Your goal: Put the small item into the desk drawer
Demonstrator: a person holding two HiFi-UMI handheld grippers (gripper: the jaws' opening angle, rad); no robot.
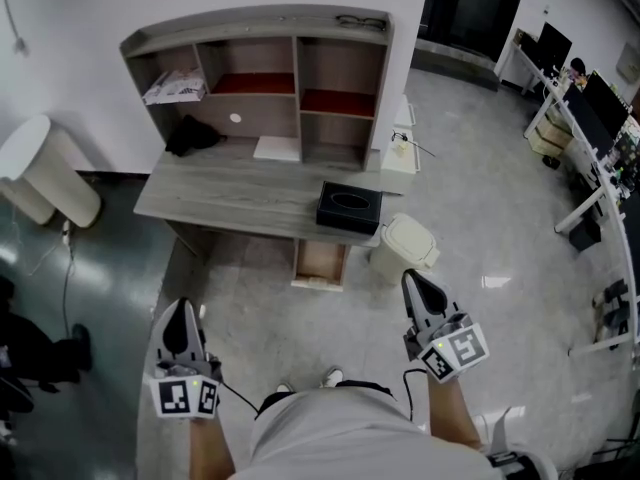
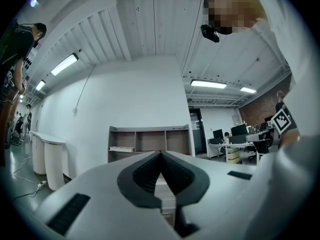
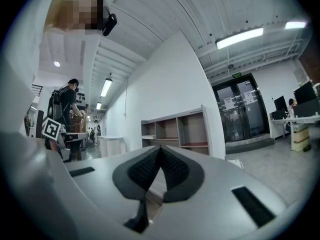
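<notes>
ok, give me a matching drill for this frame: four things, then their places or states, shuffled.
1 black box
2 drawer
3 cream bin
4 left gripper

a floor, right of the desk
b shut, empty
c desk top, front right
d open, under the desk

Pairs: 1-c, 2-d, 3-a, 4-b

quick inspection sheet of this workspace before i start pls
surface: grey desk with shelf unit, mostly bare
job's things: drawer pulled open below the desk front; which small item is meant, cannot tell
clutter: black box at the desk's right front edge; dark bundle and white sheet by the shelves
tools: left tool and right tool both shut, empty
cables: thin lead from the left tool; cord on the floor at left
surroundings: white bin beside the desk, workstations at right
</notes>
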